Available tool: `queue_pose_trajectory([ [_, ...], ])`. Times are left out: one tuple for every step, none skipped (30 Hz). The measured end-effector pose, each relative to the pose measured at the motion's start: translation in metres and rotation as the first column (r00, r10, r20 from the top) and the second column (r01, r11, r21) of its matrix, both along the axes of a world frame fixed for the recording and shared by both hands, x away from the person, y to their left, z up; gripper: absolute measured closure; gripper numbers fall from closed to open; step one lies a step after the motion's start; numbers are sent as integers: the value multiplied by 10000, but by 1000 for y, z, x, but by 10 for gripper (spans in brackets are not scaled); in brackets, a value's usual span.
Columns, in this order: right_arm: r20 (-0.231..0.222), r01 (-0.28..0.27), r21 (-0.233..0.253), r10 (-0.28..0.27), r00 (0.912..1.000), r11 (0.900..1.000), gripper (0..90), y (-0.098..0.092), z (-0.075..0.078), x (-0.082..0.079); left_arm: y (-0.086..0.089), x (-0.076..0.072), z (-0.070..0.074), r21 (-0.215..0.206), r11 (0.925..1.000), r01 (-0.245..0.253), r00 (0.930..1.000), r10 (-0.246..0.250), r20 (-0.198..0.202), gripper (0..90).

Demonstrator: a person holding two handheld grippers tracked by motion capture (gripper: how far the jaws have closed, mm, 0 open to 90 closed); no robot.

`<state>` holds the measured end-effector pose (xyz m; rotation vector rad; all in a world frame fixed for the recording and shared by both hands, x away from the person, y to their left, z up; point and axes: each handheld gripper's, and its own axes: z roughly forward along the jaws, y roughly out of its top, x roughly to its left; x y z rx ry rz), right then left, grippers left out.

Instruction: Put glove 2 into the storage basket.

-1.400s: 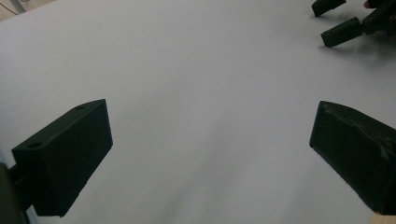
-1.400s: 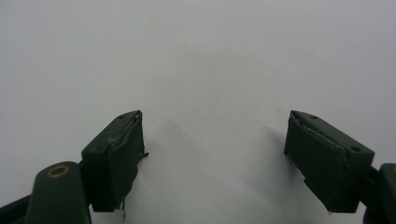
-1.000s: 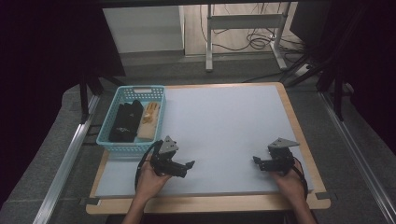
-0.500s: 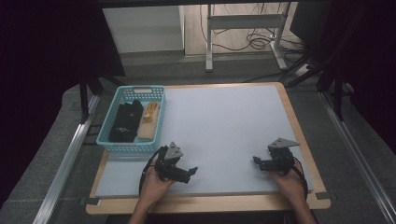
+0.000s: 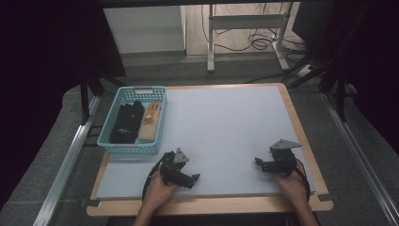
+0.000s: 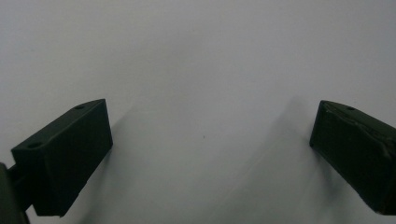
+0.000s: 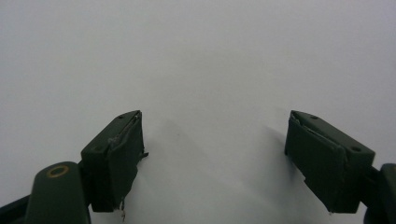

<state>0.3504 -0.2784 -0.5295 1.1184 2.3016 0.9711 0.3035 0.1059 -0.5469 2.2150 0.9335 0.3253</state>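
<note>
Two grippers (image 5: 195,177) (image 5: 258,162), fingers spread.

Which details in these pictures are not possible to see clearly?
- Black items in the blue basket, high view: too dark and small to identify.
- Tan item beside them: too small to name.
- Left hand-held gripper, high view: jaws too small to judge; the left gripper view shows them apart.
- Right hand-held gripper: the same; its own view shows a wide gap.

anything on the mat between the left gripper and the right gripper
No, in the high view the stretch of white mat between left gripper and right gripper is bare.
</note>
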Motion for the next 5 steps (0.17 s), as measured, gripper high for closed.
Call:
queue_pose_trajectory([
  [2,0,7,0,10000,10000,192,0,0,0,0,0,0,7,10000,0,10000,0,3,0],
  [0,2,6,-2,10000,10000,192,0,0,0,0,0,0,6,10000,2,10000,-2,1,0],
  [5,2,9,-2,10000,10000,192,0,0,0,0,0,0,13,10000,4,10000,-4,4,0],
  [8,-2,19,2,10000,10000,192,0,0,0,0,0,0,28,10000,7,10000,-7,18,0],
  [9,2,11,-2,10000,10000,192,0,0,0,0,0,0,26,10000,5,10000,-5,13,0],
])
